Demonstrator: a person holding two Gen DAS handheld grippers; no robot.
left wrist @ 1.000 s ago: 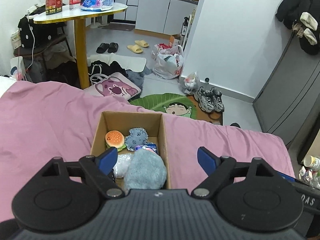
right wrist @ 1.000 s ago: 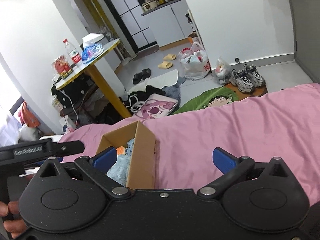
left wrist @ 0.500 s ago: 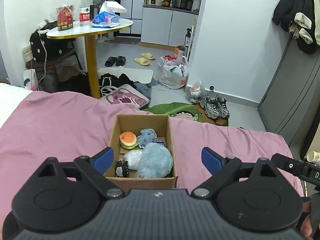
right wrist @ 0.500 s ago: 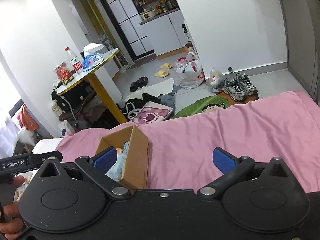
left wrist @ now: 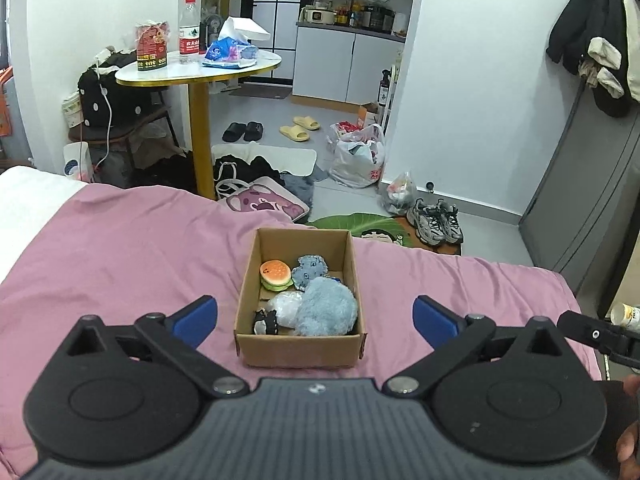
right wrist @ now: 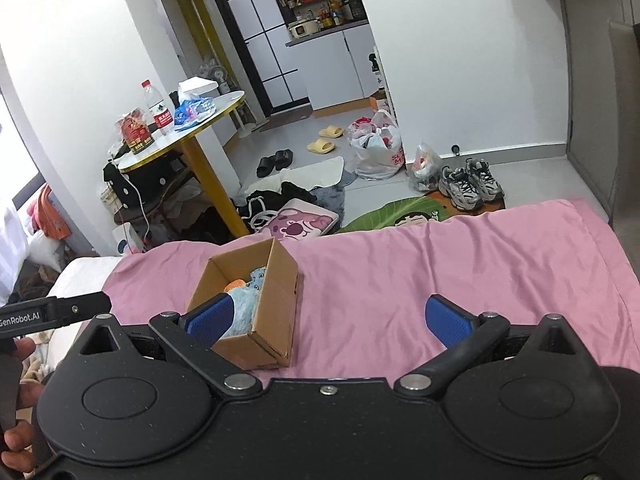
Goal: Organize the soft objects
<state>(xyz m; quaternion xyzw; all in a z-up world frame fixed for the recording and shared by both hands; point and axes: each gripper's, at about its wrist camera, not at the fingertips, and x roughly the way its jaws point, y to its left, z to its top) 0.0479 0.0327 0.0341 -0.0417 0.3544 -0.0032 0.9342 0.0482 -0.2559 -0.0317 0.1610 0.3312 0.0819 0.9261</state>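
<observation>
Ahead of the wide-open left gripper sits the box.

The left gripper is held level with its blue-padded fingers spread wide and nothing between them. The right gripper is likewise wide apart and empty, tilted slightly. Each gripper's handle edge shows in the other's view, with bare fingertips of the holding hand visible.

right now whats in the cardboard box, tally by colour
Cardboard box contents:
blue plush toys: 2, big and small
orange burger toy: 1
clear wrapped item: 1
black-and-white toy: 1
small blue item, mostly hidden: 1
Total: 6
</observation>
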